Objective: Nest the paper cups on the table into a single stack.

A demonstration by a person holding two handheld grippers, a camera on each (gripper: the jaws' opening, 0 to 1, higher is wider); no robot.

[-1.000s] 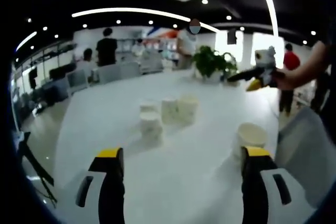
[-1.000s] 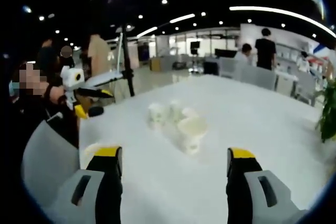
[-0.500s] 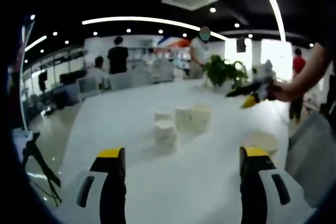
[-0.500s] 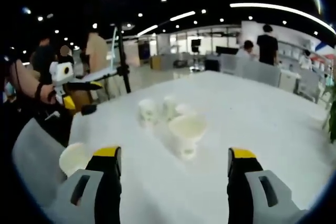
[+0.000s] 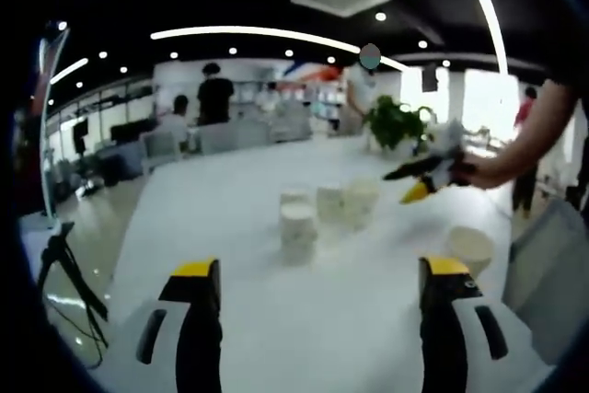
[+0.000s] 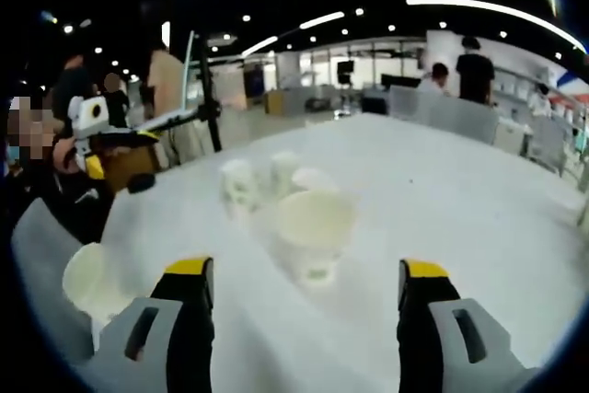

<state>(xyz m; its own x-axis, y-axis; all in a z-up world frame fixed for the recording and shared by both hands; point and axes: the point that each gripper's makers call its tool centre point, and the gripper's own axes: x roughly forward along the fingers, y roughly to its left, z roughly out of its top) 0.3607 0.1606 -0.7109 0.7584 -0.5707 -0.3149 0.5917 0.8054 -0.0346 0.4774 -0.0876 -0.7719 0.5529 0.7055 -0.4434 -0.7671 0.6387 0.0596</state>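
Note:
Several white paper cups stand on the white table [image 5: 230,264]. In the left gripper view a cluster of cups [image 5: 322,207] sits mid-table and a lone cup [image 5: 471,248] stands to the right, near the table's edge. My left gripper [image 5: 320,269] is open and well short of the cluster. The right gripper [image 5: 425,170], held in a hand, hovers just right of the cluster. In the right gripper view the nearest cup [image 6: 315,225] stands upright just ahead of my open right gripper [image 6: 306,271], with more cups [image 6: 267,177] behind it. The lone cup [image 6: 92,278] is at the left edge, and the left gripper [image 6: 101,131] is beyond it.
A potted plant [image 5: 396,124] stands at the table's far end. A grey chair back [image 5: 543,264] is at the near right. A tripod [image 5: 64,264] stands on the floor to the left. Several people and chairs are in the background.
The right gripper has moved closer to the cluster, so the nearest cup looms larger in its view. In the left gripper view it has dropped toward the cups. No cup has moved.

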